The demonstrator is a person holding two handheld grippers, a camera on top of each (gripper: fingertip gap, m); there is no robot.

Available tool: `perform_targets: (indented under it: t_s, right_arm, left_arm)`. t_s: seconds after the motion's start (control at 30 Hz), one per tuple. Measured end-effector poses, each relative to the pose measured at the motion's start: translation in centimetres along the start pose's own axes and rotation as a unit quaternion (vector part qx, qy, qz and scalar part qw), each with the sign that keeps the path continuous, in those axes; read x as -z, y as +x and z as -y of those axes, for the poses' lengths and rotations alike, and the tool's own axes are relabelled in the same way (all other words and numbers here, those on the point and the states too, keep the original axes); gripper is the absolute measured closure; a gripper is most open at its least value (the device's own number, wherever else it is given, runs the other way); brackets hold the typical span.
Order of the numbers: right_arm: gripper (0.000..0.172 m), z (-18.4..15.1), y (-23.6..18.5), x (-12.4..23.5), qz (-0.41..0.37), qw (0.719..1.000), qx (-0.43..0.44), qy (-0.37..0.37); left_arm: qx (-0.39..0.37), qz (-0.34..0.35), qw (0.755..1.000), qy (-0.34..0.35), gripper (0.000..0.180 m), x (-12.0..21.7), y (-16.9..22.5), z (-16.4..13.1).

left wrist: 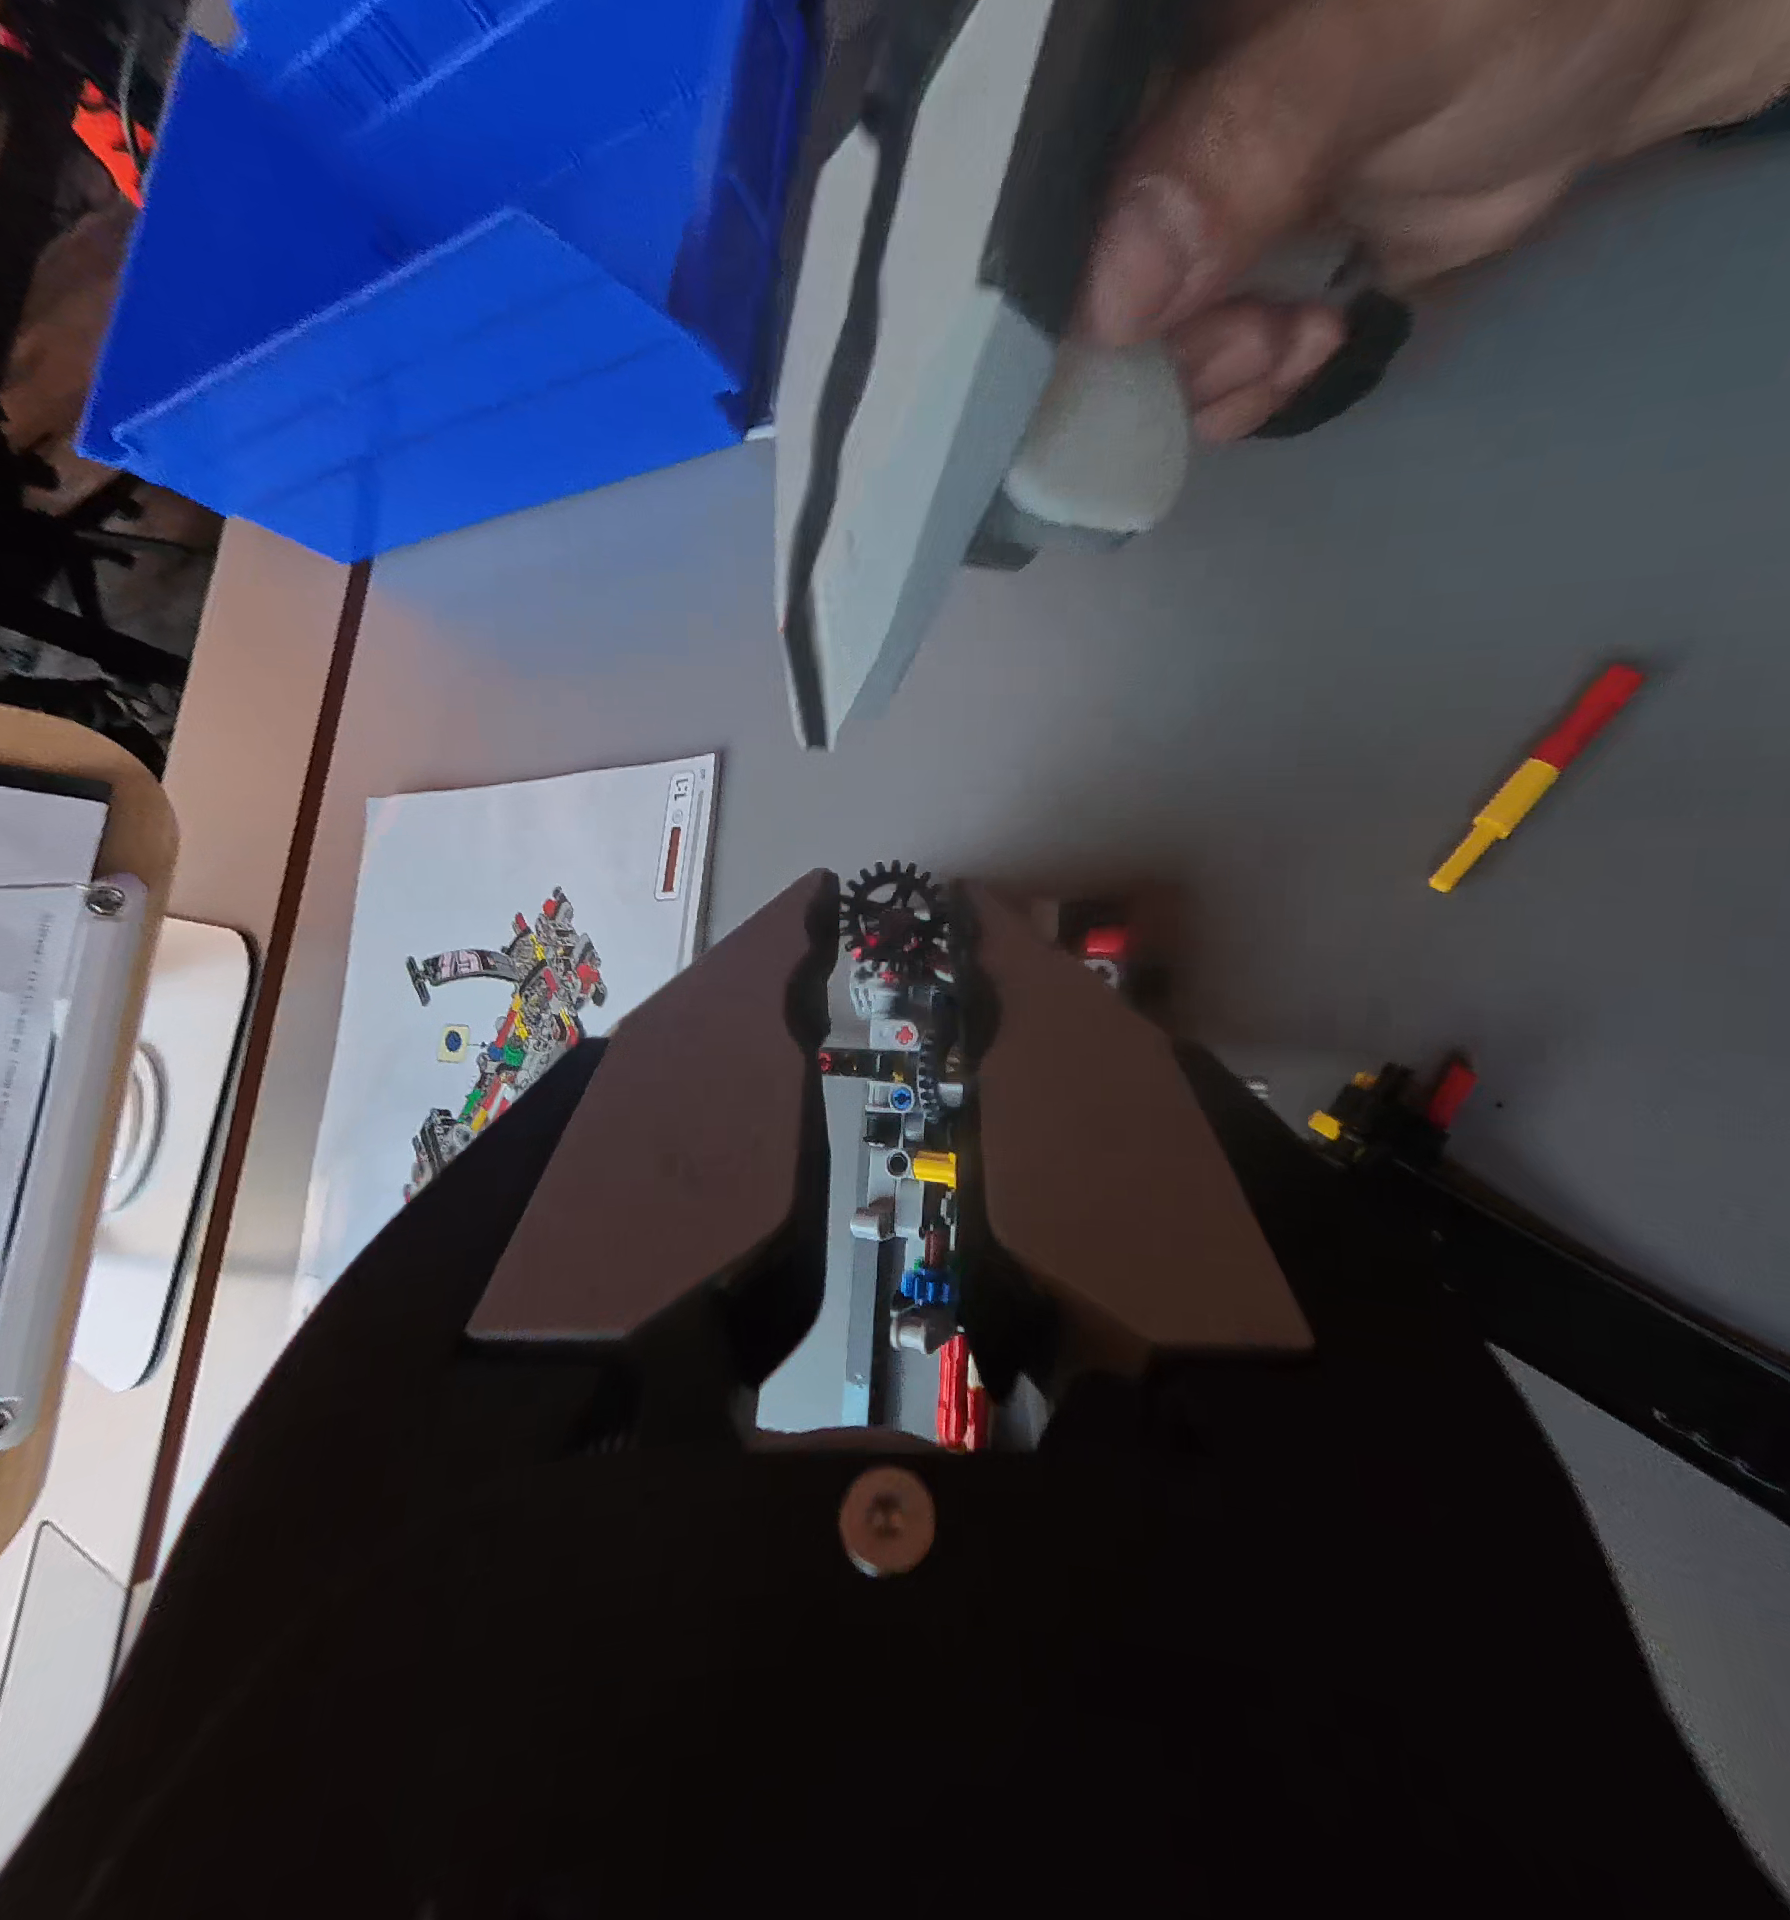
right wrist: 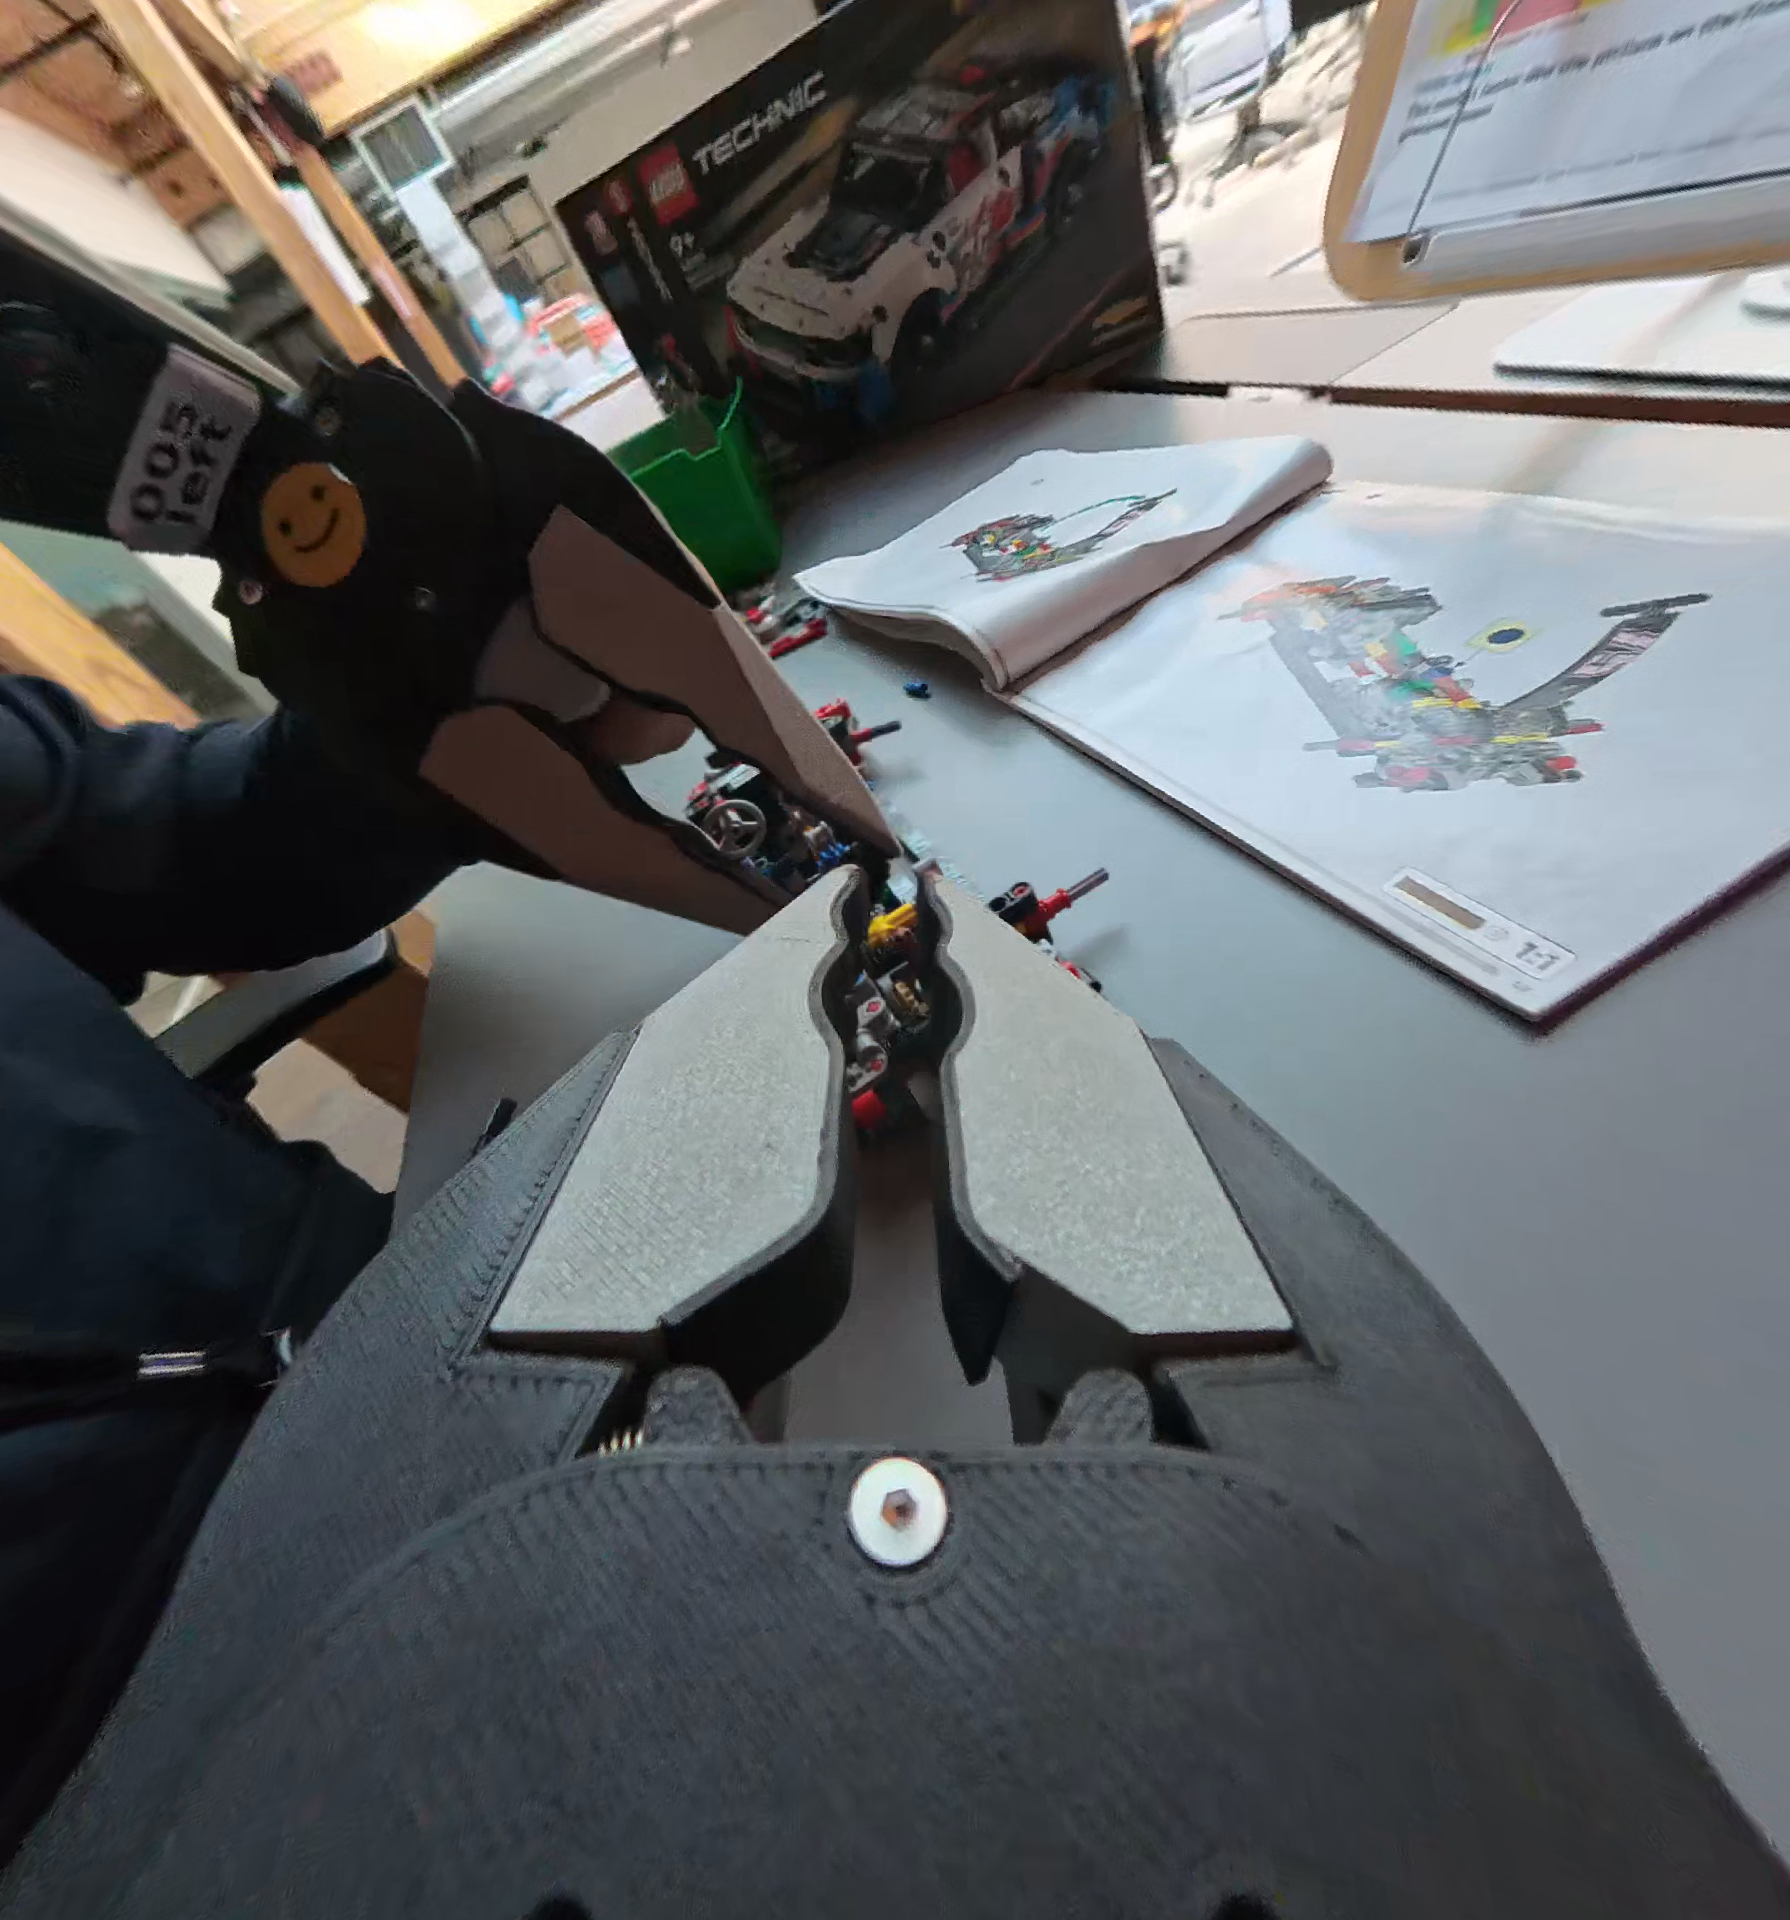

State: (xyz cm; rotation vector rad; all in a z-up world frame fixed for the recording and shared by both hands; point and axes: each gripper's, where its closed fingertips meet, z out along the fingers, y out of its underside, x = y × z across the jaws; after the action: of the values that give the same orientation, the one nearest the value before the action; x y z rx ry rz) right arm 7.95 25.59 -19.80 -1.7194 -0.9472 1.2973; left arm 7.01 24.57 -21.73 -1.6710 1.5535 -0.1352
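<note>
At frame centre the left gripper clamps the brick-built chassis, its black gear at the tips. The right gripper stands nearly closed, seemingly empty, above the chassis. Farther off, instruction booklet upper right.

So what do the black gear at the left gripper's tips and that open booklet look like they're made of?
Black gear: looks like hard moulded plastic, matte, with crisp even teeth and thin spokes. Open booklet: paper, smooth and slightly glossy by the look; the pages bend at the fold and carry printed colour pictures.
</note>
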Motion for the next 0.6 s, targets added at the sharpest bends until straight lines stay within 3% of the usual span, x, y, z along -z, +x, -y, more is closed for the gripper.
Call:
perform_targets:
  t_s: [0.13,0.23,0.6]
  right_arm:
    - [0.160,-0.5,-0.8,-1.8,0.066,0.996,-0.038,-0.041]
    - [0.166,-0.8,-1.1,-2.2,0.099,0.991,-0.075,-0.050]
    - [0.167,-1.5,-0.1,-2.9,0.108,0.980,-0.154,-0.058]
  left_arm:
    - [-0.018,0.009,1.000,0.018,0.163,0.4,0.1,0.8]
    - [-0.023,0.013,1.000,0.013,0.164,0.3,0.0,0.6]
    - [0.001,0.029,0.999,0.014,0.163,-0.4,-0.4,-0.5]
